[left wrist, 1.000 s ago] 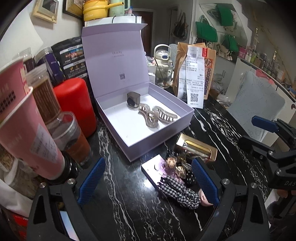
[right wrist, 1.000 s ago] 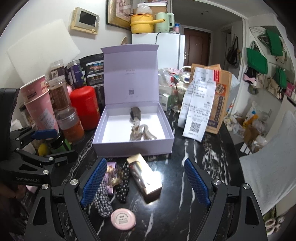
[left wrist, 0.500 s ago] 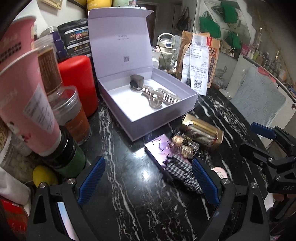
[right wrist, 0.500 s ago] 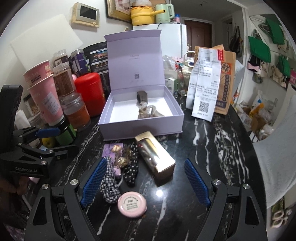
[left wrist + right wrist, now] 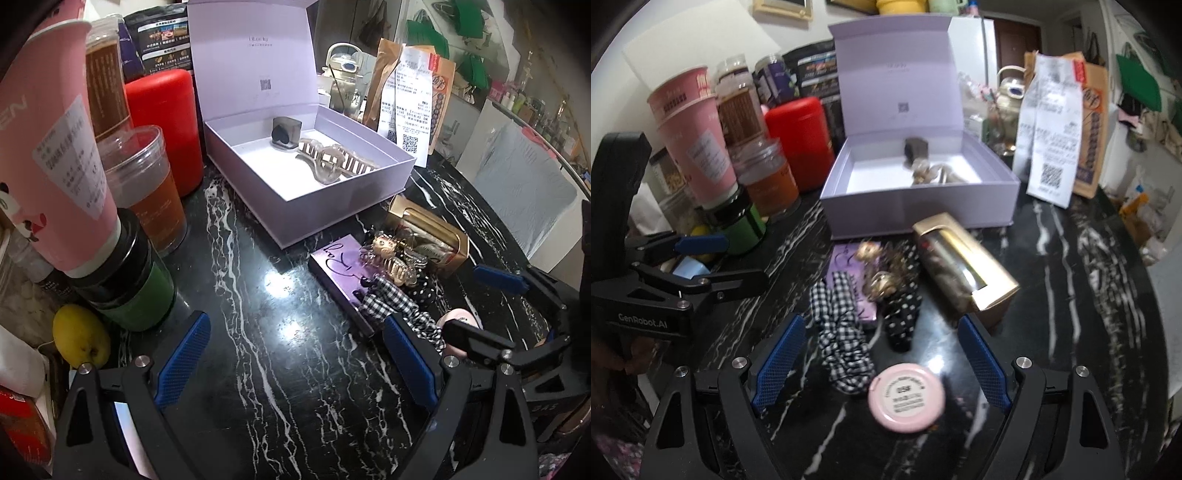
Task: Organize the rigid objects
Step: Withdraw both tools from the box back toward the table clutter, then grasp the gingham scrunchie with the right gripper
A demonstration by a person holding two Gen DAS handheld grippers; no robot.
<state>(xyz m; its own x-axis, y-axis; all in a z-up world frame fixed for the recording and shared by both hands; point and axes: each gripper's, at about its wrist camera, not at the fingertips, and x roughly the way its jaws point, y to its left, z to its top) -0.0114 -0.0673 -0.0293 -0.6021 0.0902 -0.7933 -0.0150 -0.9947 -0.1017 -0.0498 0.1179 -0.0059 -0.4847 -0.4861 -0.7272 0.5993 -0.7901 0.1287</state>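
Observation:
An open lilac box (image 5: pixel 332 206) (image 5: pixel 916 206) holds a beige claw clip (image 5: pixel 332 166) and a dark cube (image 5: pixel 286 133). In front of it lie a gold case (image 5: pixel 964 269), a purple card (image 5: pixel 846 266) with small clips (image 5: pixel 388 254), a gingham scrunchie (image 5: pixel 842 343), a polka-dot scrunchie (image 5: pixel 901 314) and a round pink compact (image 5: pixel 905 402). My right gripper (image 5: pixel 881 332) hangs low over the compact. Its jaws are closing, with the compact and the gingham scrunchie between them, untouched. My left gripper (image 5: pixel 291 332) is open over bare black marble, left of the pile.
Along the left stand pink paper cups (image 5: pixel 698 155), a red canister (image 5: pixel 166 125), a jar of orange stuff (image 5: pixel 147 184), a green jar (image 5: pixel 129 291) and a lemon (image 5: pixel 79 339). A paper bag with a long receipt (image 5: pixel 1052 125) stands behind right of the box.
Both grippers have sunk toward the table and tipped further down. The right one has come in close over the pink compact and scrunchies, its jaws slightly narrower.

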